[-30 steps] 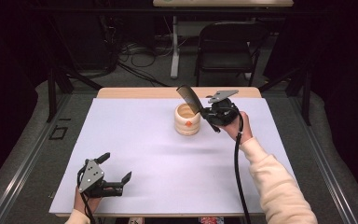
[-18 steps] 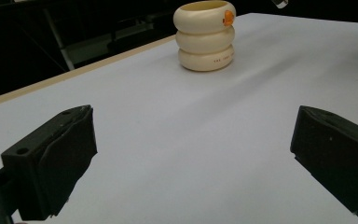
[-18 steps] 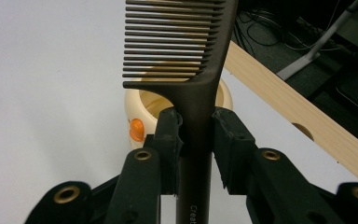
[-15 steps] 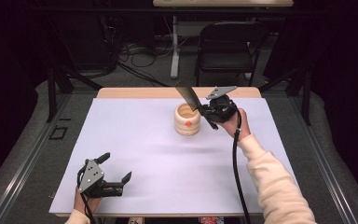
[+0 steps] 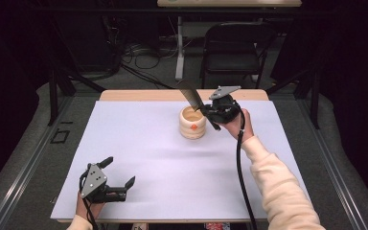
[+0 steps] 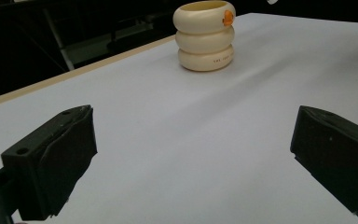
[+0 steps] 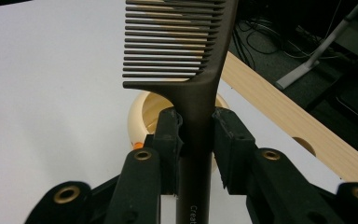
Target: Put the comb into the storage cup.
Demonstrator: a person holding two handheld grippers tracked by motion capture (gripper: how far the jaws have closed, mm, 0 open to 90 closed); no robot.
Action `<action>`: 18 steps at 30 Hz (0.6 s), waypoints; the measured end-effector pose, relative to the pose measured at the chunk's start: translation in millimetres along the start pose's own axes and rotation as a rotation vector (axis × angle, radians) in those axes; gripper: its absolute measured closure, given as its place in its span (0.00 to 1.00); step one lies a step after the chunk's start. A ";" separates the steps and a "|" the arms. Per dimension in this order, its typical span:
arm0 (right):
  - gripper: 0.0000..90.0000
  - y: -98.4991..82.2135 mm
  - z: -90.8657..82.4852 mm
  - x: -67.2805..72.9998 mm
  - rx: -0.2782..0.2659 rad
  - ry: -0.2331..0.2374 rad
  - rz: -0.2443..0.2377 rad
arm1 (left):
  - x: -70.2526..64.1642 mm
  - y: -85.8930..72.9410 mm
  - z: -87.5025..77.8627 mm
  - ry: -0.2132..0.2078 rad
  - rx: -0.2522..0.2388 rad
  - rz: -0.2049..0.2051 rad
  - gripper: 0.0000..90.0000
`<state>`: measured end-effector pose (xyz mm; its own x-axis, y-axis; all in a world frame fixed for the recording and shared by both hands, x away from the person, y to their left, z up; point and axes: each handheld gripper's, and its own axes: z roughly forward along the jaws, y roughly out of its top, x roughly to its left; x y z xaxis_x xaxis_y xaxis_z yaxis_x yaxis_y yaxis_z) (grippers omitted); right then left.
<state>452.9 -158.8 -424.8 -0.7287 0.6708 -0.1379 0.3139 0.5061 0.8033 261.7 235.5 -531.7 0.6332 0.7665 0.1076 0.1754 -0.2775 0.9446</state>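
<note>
Comb (image 7: pixel 200 88) sits clamped in right gripper (image 7: pixel 198 135) above the cream ringed holder (image 5: pixel 192 123), seemingly not yet seated, while left gripper (image 5: pixel 117 179) rests agape, empty.

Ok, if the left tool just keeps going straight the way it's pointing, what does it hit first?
Probably the cream ringed holder. The left tool is open and low over the white sheet, with bare sheet ahead until the holder, which sits near its line. Depth is uncertain; it might skim past.
</note>
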 end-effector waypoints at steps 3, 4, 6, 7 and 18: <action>0.80 2.1 0.7 0.3 -0.005 0.002 -0.003 | 0.0 0.0 0.0 0.000 0.000 -0.001 0.00; 0.80 2.7 0.8 0.7 -0.010 0.001 0.002 | -0.1 -0.1 0.1 -0.001 0.000 -0.002 0.00; 0.80 4.1 0.8 0.1 -0.016 0.000 -0.001 | -0.2 -0.1 0.1 -0.001 0.000 -0.004 0.00; 0.80 4.7 0.6 0.3 -0.018 -0.002 0.005 | -0.1 0.0 0.1 0.000 -0.001 -0.002 0.00; 0.80 9.3 2.5 -0.2 -0.041 -0.006 0.012 | -0.2 -0.1 0.3 -0.001 -0.003 -0.005 0.00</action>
<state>457.5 -152.8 -418.8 -0.7210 0.6803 -0.1316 0.2972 0.4752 0.8282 261.8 235.2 -531.8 0.6332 0.7672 0.1021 0.1767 -0.2718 0.9460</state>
